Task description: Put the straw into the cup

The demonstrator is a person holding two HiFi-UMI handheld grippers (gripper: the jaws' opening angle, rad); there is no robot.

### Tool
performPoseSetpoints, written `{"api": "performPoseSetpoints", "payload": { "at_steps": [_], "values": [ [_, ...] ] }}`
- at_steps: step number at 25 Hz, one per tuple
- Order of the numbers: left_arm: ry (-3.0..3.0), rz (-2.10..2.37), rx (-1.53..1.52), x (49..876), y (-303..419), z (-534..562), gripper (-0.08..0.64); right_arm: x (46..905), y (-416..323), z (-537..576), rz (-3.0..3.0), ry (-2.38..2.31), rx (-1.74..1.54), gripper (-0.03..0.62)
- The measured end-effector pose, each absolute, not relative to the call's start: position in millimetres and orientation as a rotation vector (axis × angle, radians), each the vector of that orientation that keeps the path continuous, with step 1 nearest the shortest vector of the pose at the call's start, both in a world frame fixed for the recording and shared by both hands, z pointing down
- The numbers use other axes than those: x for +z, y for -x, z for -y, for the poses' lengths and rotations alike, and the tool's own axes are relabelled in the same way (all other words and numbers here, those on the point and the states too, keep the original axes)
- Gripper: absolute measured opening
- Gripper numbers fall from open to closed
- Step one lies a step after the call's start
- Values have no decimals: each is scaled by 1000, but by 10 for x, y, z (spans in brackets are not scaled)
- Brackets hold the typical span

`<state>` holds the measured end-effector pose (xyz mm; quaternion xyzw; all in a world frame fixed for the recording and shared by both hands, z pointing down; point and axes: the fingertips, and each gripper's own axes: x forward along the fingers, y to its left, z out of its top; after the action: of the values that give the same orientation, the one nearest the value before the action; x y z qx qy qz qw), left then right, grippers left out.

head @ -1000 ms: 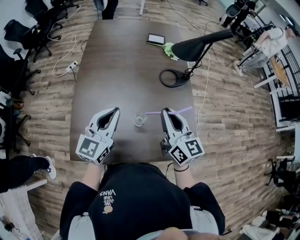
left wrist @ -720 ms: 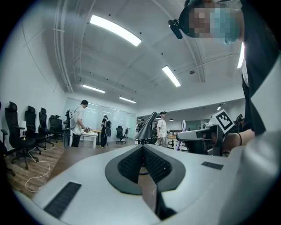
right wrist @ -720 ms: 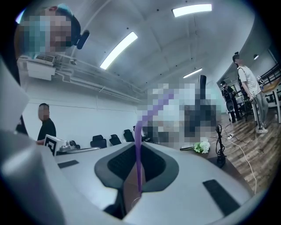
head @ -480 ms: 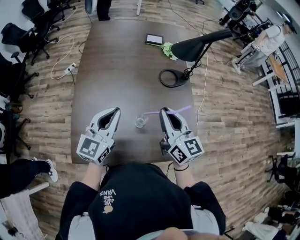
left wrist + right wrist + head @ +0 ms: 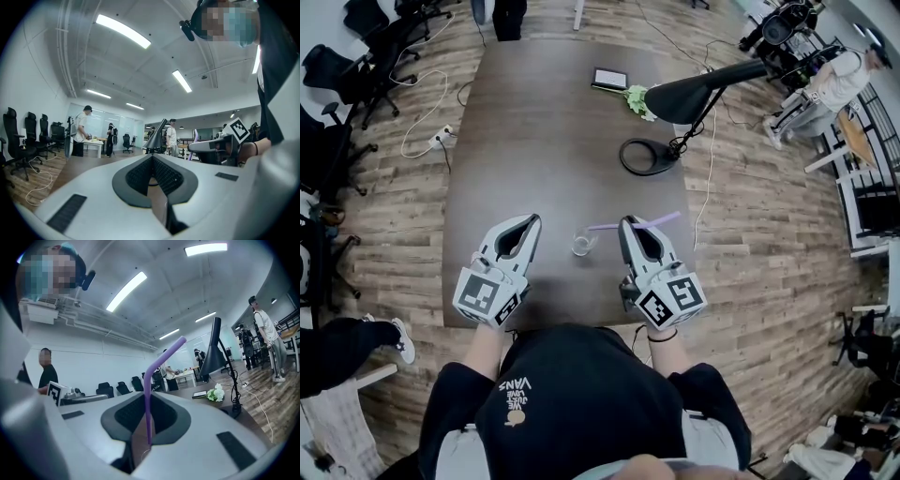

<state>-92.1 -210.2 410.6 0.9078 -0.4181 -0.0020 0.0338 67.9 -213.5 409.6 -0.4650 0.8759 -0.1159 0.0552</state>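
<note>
The right gripper (image 5: 628, 223) has its jaws pinched on the thin purple plastic straw (image 5: 661, 219), held crosswise just beside the small clear cup (image 5: 580, 242) and outside it; the cup stands on the dark brown table (image 5: 553, 141) between both grippers; the left gripper (image 5: 531, 220) has its jaws together on nothing.

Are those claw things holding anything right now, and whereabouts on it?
The right gripper pinches the purple straw on its straight section, below the bend. The left gripper holds nothing.
</note>
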Motion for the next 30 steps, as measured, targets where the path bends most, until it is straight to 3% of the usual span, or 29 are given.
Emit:
{"api": "performPoseSetpoints", "payload": {
  "at_steps": [30],
  "values": [
    [-2744,1299,11,4242,930,2022,9,4612,-581,2149,-2712,1414,-475,43]
  ]
}}
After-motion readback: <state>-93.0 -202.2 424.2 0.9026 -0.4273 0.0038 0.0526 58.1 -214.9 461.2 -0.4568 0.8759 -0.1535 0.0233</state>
